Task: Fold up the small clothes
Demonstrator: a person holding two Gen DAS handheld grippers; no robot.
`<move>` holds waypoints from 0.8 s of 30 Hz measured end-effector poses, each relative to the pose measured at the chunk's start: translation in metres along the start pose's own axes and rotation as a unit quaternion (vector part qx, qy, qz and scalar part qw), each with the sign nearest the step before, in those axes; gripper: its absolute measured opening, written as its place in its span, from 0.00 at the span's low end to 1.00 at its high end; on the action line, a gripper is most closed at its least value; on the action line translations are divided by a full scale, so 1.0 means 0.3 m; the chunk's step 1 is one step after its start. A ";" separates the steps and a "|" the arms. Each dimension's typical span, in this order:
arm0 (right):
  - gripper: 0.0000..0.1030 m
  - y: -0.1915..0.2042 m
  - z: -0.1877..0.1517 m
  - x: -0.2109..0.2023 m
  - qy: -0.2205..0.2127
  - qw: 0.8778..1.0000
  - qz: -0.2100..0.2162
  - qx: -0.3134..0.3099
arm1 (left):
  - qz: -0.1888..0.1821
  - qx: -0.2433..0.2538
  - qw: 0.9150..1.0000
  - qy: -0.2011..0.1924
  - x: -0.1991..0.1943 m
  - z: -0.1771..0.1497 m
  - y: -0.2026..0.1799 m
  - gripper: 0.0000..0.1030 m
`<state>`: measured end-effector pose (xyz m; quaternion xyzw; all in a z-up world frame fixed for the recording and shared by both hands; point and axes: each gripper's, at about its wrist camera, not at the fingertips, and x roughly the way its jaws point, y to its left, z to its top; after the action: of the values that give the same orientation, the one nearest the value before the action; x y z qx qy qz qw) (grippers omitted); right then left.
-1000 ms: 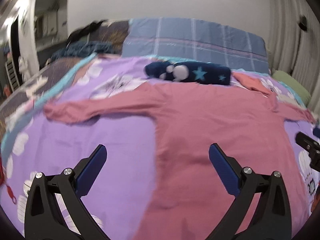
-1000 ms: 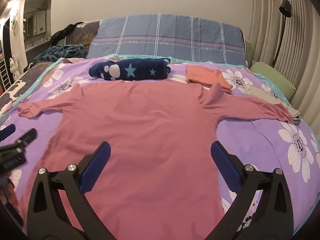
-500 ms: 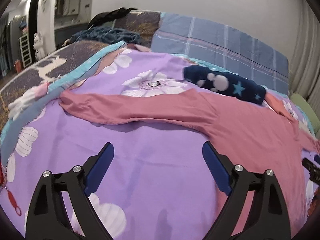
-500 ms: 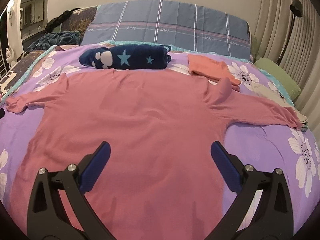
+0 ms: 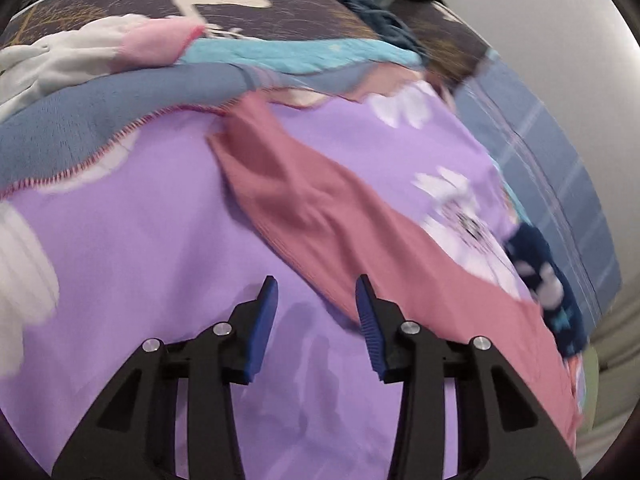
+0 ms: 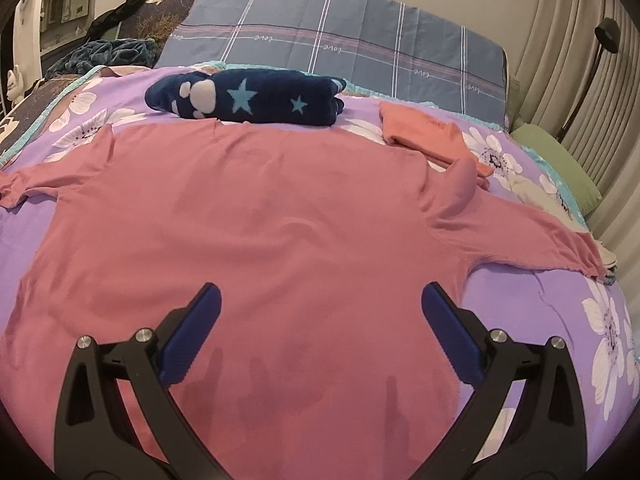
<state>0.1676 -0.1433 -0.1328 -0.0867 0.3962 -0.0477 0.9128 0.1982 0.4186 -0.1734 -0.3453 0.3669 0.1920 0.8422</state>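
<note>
The shirt lies flat on the bed, soft and limp; grip the left sleeve cuff. Left hand-held gripper gapes narrowly, empty; right hand-held gripper spreads wide.

The left tool, black-framed with ribbed blue pads, hangs partly open over the purple flower-print bedspread. Its right pad sits just at the near edge of the long dusty-pink knit sleeve of a shirt; whether it touches the cloth cannot be told. The left pad is over bare bedspread, beside the sleeve. From the sleeve's cuff end, a grey-blue blanket edge with pink stitching runs leftward, with a white-and-pink soft garment lying beyond it. To the right of the sleeve lies a rolled navy fleece with pale stars, blurred.
</note>
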 end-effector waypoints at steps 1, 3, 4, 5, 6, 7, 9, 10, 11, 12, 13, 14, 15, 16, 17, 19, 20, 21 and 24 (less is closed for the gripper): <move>0.98 0.000 0.000 0.006 0.002 1.000 0.001 0.001 | 0.005 -0.006 1.000 -0.006 0.013 0.015 0.010 0.41; 0.98 0.001 0.001 0.021 0.006 1.000 0.002 0.002 | 0.014 -0.013 1.000 -0.022 0.042 0.051 0.019 0.41; 0.98 0.002 0.002 0.027 0.008 1.000 0.003 0.001 | 0.025 -0.010 0.999 -0.029 0.051 0.061 0.011 0.41; 0.98 0.004 0.004 0.035 0.010 1.000 0.003 0.000 | 0.036 -0.006 0.999 -0.034 0.060 0.071 0.002 0.41; 0.98 0.005 0.006 0.038 0.010 1.000 0.003 -0.001 | 0.051 0.000 0.998 -0.041 0.072 0.083 -0.014 0.35; 0.98 0.006 0.008 0.040 0.010 1.000 0.003 -0.002 | 0.057 0.007 0.997 -0.046 0.082 0.099 -0.025 0.26; 0.98 0.004 0.013 0.035 0.005 1.000 0.004 -0.004 | 0.041 0.019 0.998 -0.046 0.086 0.117 -0.058 0.02; 0.98 0.002 0.013 0.032 0.002 1.000 0.004 -0.004 | 0.027 0.021 0.998 -0.054 0.066 0.122 -0.084 0.02; 0.98 -0.003 0.016 0.024 -0.003 1.000 0.004 -0.005 | 0.014 0.031 0.997 -0.062 0.043 0.124 -0.114 0.02; 0.98 -0.006 0.017 0.020 -0.007 1.000 0.004 -0.006 | -0.004 0.054 0.996 -0.074 0.001 0.117 -0.177 0.02; 0.98 -0.012 0.019 0.016 -0.010 1.000 0.003 -0.007 | -0.021 0.081 0.993 -0.083 -0.041 0.101 -0.246 0.02; 0.98 -0.017 0.021 0.015 -0.012 1.000 0.003 -0.008 | -0.042 0.113 0.989 -0.090 -0.090 0.076 -0.333 0.02; 0.98 -0.026 0.023 0.014 -0.013 1.000 0.004 -0.008 | -0.062 0.145 0.983 -0.095 -0.137 0.041 -0.421 0.02; 0.98 -0.033 0.026 0.014 -0.014 1.000 0.006 -0.007 | -0.083 0.173 0.976 -0.098 -0.180 0.006 -0.501 0.02; 0.98 -0.045 0.028 0.011 -0.015 1.000 0.008 -0.004 | -0.108 0.205 0.968 -0.099 -0.227 -0.043 -0.589 0.02; 0.98 -0.065 0.030 0.008 -0.018 1.000 0.010 0.001 | -0.158 0.265 0.947 -0.095 -0.309 -0.161 -0.761 0.02; 0.98 -0.081 0.029 0.001 -0.021 1.000 0.010 0.005 | -0.181 0.289 0.936 -0.088 -0.341 -0.224 -0.832 0.03; 0.98 -0.097 0.026 -0.004 -0.024 1.000 0.009 0.008 | -0.210 0.321 0.920 -0.075 -0.368 -0.309 -0.926 0.03; 0.98 -0.150 0.012 -0.010 -0.026 0.999 0.002 0.023 | -0.252 0.386 0.886 -0.043 -0.393 -0.530 -1.103 0.36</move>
<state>0.1675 -0.1866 -0.1195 -0.0659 0.3717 -0.0531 0.9245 0.2343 0.0679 -0.0175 -0.0652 0.2761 -0.1690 0.9439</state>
